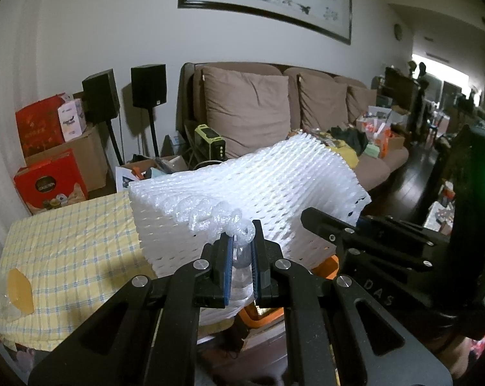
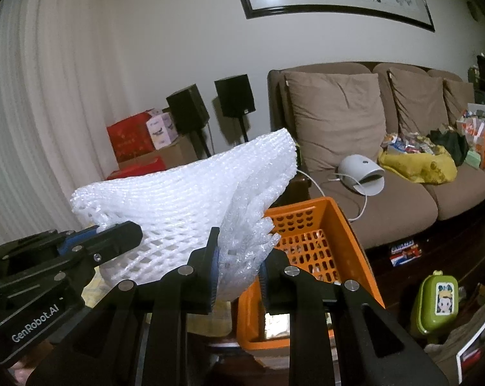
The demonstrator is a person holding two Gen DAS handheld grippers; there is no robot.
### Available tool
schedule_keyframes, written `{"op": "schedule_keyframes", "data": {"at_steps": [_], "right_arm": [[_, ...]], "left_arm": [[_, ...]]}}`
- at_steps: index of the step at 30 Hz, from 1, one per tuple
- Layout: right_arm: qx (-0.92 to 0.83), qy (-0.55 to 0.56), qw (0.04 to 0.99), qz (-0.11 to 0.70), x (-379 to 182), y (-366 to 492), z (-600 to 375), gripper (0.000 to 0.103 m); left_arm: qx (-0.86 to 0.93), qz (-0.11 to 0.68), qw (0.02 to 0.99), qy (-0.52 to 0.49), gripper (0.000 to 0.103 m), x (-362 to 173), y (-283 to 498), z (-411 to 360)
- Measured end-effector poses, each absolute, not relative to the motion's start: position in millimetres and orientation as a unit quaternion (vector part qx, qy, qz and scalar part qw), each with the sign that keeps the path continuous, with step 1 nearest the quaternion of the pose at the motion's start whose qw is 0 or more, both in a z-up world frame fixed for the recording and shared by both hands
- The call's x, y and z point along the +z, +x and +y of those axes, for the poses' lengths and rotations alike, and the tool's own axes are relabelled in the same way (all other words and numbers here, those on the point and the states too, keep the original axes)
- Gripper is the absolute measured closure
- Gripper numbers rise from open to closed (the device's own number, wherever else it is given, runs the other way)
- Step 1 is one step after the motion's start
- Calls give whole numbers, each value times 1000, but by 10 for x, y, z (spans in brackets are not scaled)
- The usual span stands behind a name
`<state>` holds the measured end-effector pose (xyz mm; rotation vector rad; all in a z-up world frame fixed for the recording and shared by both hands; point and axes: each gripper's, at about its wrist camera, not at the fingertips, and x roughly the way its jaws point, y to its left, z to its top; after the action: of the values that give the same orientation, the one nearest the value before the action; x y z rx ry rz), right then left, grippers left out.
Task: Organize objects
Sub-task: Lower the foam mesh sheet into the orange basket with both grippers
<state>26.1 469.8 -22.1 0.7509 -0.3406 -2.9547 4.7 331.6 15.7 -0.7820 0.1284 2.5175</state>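
Observation:
A stack of white foam netting sheets (image 1: pixel 242 189) hangs in the air, held by both grippers. My left gripper (image 1: pixel 242 251) is shut on a bunched near edge of the foam. In the right wrist view my right gripper (image 2: pixel 237 270) is shut on a thick bundle of the same foam netting (image 2: pixel 178 199), and the left gripper (image 2: pixel 126 230) grips it from the left. An orange perforated basket (image 2: pixel 326 225) sits just below and right of the foam; only its rim (image 1: pixel 326 268) shows in the left wrist view.
A table with a yellow checked cloth (image 1: pixel 71 244) lies to the left. A brown sofa (image 2: pixel 387 193) with cushions and clutter stands behind. Red boxes (image 1: pixel 49 180) and speakers on stands (image 1: pixel 145 87) are at the wall. A green case (image 2: pixel 435 302) sits on the dark floor.

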Motion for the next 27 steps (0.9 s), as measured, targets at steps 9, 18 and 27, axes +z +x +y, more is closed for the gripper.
{"op": "schedule_keyframes", "data": {"at_steps": [9,18,27], "right_arm": [[-961,246,26,-121,-231,276,4793,83],[-961,246,22,-127,-229,265,4838,83],[-960,247,18,-130,-241,261,4866,84]], "left_arm": [[921,48,249,-295,94,91,-14,3403],[920,45,249,-300,94,38,-84,3441],[919,43,245,-306,94,5,-156,3445]]}}
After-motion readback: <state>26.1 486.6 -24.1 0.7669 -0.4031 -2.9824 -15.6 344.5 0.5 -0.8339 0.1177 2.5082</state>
